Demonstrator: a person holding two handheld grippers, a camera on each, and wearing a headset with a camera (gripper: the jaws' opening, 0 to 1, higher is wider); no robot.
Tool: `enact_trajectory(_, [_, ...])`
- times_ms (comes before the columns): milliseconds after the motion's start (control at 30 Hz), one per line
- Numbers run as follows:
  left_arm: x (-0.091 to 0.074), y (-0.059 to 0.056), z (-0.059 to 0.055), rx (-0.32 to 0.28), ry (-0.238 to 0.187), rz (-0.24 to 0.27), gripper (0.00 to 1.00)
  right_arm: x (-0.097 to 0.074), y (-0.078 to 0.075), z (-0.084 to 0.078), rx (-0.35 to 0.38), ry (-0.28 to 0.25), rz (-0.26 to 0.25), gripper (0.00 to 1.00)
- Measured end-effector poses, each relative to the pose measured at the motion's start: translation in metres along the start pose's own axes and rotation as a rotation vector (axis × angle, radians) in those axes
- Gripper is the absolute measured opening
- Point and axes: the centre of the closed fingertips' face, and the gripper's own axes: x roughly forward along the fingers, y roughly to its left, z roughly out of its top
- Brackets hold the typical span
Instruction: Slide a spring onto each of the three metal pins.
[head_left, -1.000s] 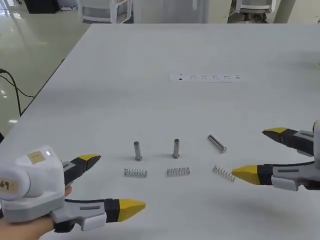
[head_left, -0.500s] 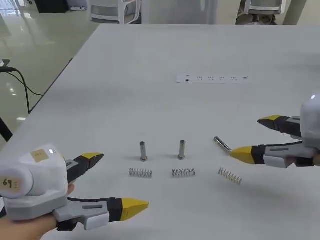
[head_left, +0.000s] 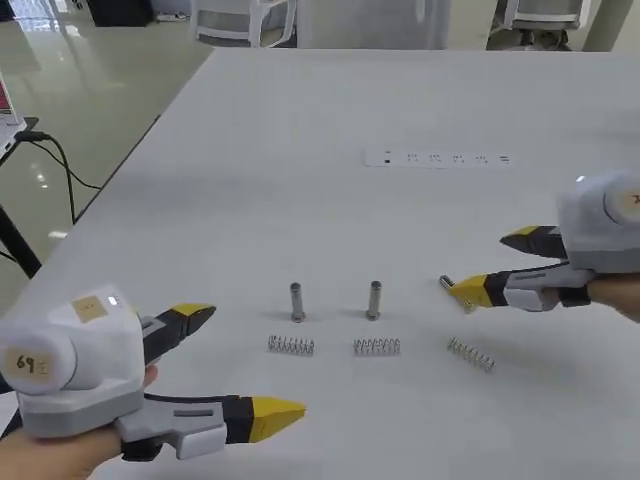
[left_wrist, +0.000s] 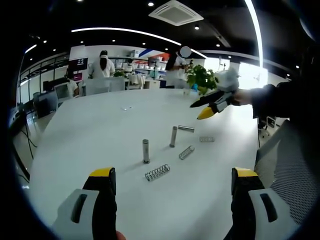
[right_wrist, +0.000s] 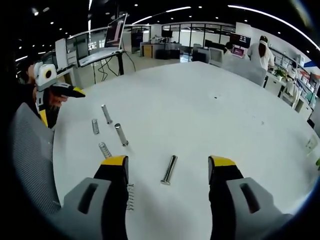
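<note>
Yellow tips of my left gripper sit at lower left of the head view, jaws wide apart, nothing between them.

- Three springs lie flat in a row across the lower middle: left spring, middle spring, right spring, the last one skewed. All are thin open wire coils, none on a pin yet.
- Just above them, left pin and middle pin stand upright, heads down. They are bright, smooth steel.
- Third pin lies on its side. In the right gripper view it rests between my right gripper jaws, which are spread open and appear not to touch it.
- White table is bare and slick; a power strip sits at upper centre.

Risks, as I judge them:
- The lying pin is round on a smooth top. A tip brushing it before both jaws close would roll it off, or an off-centre pinch could squirt it out.
- The right spring is close by and light, so a stray jaw would flick it.
- Upright pins could topple if bumped.
</note>
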Motion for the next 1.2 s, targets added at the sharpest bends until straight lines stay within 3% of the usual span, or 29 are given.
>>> enact_trajectory(433, [-0.001, 0.002, 0.000, -0.009, -0.004, 0.010, 0.95, 0.025, -0.005, -0.004, -0.011, 0.087, -0.006, 0.57])
enact_trajectory(1200, [-0.001, 0.006, -0.003, -0.022, -0.002, 0.014, 0.94, 0.046, -0.010, -0.023, 0.011, 0.222, -0.051, 0.32])
